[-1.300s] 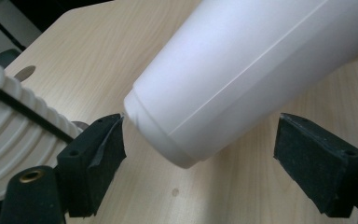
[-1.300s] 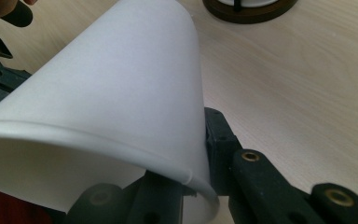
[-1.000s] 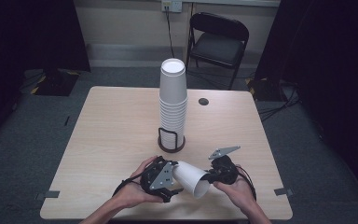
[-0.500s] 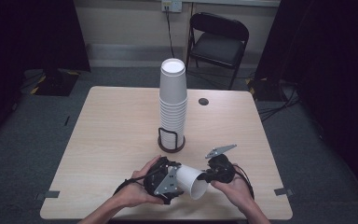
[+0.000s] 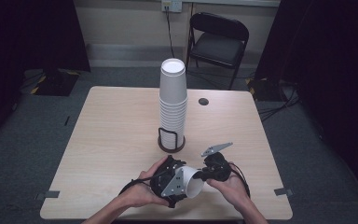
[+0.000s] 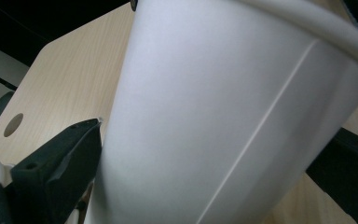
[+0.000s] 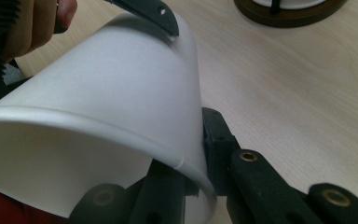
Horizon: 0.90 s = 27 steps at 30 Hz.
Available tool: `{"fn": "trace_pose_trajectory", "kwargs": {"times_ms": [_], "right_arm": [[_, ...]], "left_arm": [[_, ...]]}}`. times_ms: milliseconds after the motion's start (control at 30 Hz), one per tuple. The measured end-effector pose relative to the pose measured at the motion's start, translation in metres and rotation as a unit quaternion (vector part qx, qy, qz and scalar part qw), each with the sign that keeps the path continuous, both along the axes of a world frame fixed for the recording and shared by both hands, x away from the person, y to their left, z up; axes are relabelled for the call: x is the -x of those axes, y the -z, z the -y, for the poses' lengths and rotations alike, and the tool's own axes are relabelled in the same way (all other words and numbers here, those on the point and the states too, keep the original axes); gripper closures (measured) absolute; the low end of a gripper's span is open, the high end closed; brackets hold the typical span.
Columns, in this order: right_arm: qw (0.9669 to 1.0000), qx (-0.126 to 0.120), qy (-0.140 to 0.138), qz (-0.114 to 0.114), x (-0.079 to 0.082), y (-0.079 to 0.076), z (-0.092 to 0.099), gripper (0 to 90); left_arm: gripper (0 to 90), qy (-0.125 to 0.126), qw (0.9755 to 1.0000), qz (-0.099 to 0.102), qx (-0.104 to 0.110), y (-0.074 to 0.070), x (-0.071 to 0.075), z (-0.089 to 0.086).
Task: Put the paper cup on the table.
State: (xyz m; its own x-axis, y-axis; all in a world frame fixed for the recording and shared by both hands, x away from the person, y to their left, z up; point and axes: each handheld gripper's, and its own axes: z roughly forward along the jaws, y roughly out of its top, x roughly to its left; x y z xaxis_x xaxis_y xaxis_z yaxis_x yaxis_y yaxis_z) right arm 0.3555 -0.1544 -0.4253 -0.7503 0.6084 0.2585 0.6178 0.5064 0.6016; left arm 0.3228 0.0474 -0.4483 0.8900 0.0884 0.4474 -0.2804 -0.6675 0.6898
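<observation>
A single white paper cup [image 5: 194, 185] lies on its side in the air near the table's front edge, between both hands. My left gripper [image 5: 185, 181] surrounds the cup's base end; its jaws have just been opening, and one finger [image 6: 60, 168] now stands beside the cup wall [image 6: 223, 116] without squeezing it. My right gripper [image 7: 199, 173] is shut on the cup's rim [image 7: 186, 163], one jaw inside the mouth and one outside. A tall stack of white cups [image 5: 173, 102] stands upright in a wire holder [image 5: 169, 139] at the table's middle.
The light wooden table [image 5: 112, 130] has a round cable hole [image 5: 203, 101] at its back right. A black folding chair [image 5: 219, 42] stands behind the table. Black curtains hang on both sides.
The left gripper's jaws have spread wider around the cup's base. Both hands and the cup have stayed in nearly the same place.
</observation>
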Motion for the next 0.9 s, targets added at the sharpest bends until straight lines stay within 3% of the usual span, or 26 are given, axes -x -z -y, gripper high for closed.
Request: {"fn": "trace_pose_trajectory", "kwargs": {"times_ms": [333, 533, 900], "right_arm": [[1.0000, -0.006, 0.002, -0.005, -0.006, 0.000, -0.007, 87.2], [0.9999, -0.002, -0.003, -0.012, -0.007, 0.002, -0.015, 87.8], [0.9997, -0.013, -0.001, -0.023, -0.007, 0.003, -0.016, 88.6]], "left_arm": [[0.0, 0.011, 0.9998, 0.012, 0.004, 0.000, 0.001, 0.002], [5.6, 0.025, 0.9995, 0.019, 0.004, 0.000, 0.005, 0.006], [5.8, 0.017, 0.9994, 0.021, 0.022, 0.000, 0.009, 0.010]]}}
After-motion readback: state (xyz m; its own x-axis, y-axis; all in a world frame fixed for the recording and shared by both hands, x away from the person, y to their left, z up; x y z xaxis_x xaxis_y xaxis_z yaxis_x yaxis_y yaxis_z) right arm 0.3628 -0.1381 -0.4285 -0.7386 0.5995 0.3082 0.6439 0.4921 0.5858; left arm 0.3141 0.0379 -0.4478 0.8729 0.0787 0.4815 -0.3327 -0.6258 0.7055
